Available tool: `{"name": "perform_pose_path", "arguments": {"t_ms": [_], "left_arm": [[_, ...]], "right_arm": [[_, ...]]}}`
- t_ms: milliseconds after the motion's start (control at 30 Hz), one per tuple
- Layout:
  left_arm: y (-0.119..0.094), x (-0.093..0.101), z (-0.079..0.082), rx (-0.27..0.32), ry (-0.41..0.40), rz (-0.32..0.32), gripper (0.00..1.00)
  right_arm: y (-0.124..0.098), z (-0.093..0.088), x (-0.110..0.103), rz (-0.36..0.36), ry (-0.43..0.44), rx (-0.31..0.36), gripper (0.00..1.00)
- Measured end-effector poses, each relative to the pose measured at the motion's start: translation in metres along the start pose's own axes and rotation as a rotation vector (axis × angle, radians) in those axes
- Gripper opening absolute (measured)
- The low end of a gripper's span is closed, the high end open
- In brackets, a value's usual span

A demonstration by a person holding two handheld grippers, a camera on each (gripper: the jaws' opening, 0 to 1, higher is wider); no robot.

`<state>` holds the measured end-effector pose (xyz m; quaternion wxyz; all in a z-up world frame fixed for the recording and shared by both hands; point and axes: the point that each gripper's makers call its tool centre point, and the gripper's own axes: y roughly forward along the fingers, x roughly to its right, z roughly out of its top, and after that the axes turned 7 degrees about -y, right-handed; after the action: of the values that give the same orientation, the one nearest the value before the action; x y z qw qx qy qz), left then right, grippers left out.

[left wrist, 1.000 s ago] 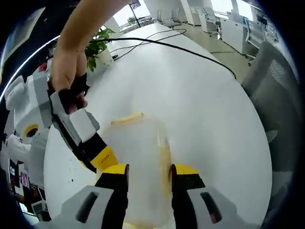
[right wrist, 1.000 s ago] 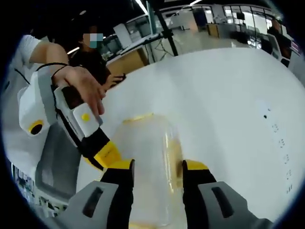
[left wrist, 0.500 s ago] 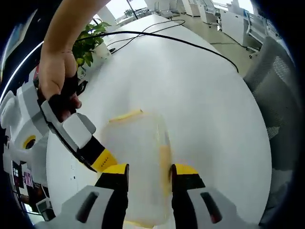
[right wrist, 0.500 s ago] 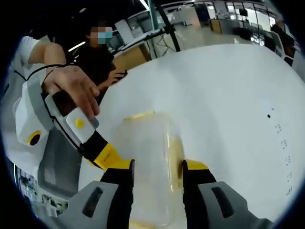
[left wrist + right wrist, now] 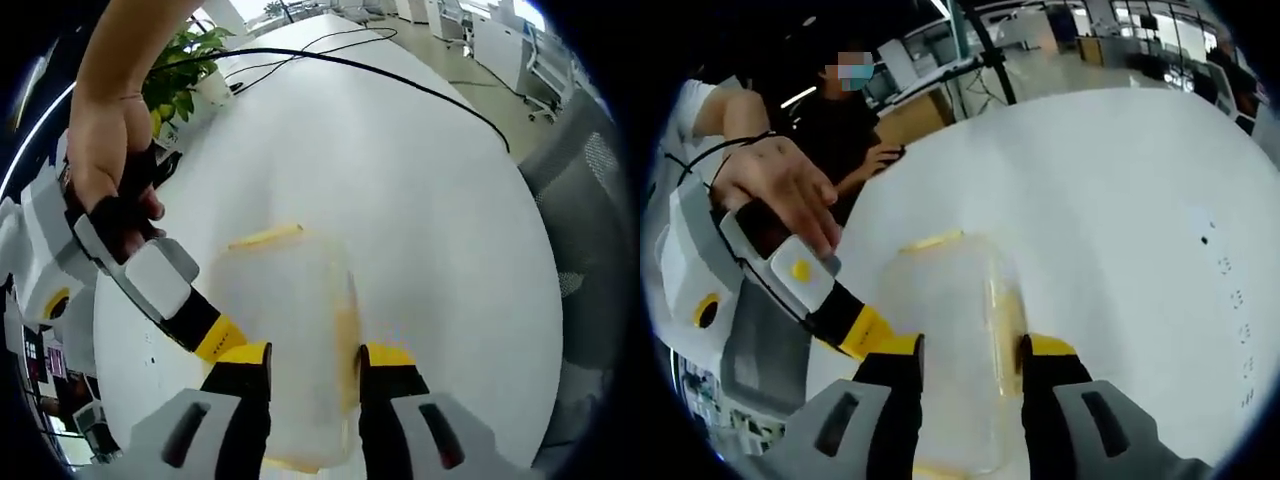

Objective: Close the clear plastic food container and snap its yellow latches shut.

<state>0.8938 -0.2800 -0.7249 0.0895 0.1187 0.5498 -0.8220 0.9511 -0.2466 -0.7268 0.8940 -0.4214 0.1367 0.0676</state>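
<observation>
Both claws (image 5: 302,362) still straddling container (image 5: 285,330)

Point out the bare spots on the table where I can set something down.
Bare tabletop lies between the container and the black cable, also toward the chair. Crowded around the container, where both grippers meet.

No text, label or number can be read.

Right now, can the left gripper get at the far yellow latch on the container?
Probably yes. The left gripper straddles the container with jaws apart, and the far latch lies straight ahead with bare table around it. The right gripper touches the container's near side, off that path.
</observation>
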Motion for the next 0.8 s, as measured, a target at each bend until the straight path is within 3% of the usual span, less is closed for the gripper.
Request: {"name": "perform_pose_path", "arguments": {"t_ms": [300,400,433,567,800], "left_arm": [[0.001,0.0,-0.001,-0.015,-0.005,-0.002,0.26],[0.002,-0.002,0.003,-0.007,0.039,0.037,0.24],[0.002,0.001,0.002,-0.019,0.001,0.022,0.23],[0.0,-0.001,0.0,-0.02,0.012,0.013,0.22],[0.002,0.0,-0.001,-0.011,0.01,0.01,0.22]], "right_arm": [[0.0,0.0,0.002,-0.005,0.001,-0.009,0.34],[0.001,-0.001,-0.001,0.006,0.011,-0.02,0.32],[0.001,0.0,0.0,0.0,0.009,-0.015,0.32],[-0.001,-0.003,0.002,0.01,0.039,-0.024,0.26],[0.0,-0.002,0.012,0.014,0.029,-0.009,0.26]]}}
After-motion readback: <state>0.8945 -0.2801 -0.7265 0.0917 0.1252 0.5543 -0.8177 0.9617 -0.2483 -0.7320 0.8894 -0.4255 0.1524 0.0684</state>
